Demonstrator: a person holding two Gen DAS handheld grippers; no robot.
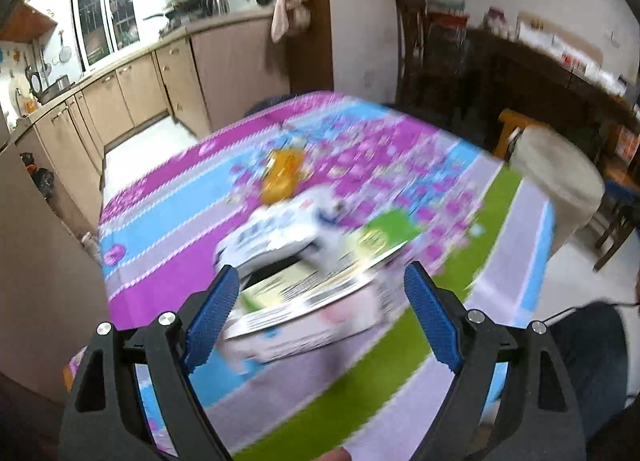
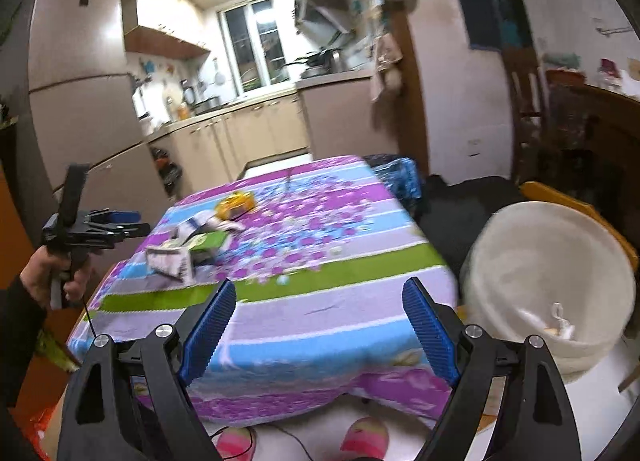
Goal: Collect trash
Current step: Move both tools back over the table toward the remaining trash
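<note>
At the table's (image 2: 304, 313) near edge, right tongs (image 2: 318, 325) spread wide, bin (image 2: 544, 261) just beside.

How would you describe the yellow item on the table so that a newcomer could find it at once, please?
Start at the table with the striped purple, blue and green cloth. Towards its far end, beyond the pile of white and green cartons, lies a small yellow packet. It is the only yellow thing on the cloth, and it sits apart from the cartons, nearer the kitchen.
</note>
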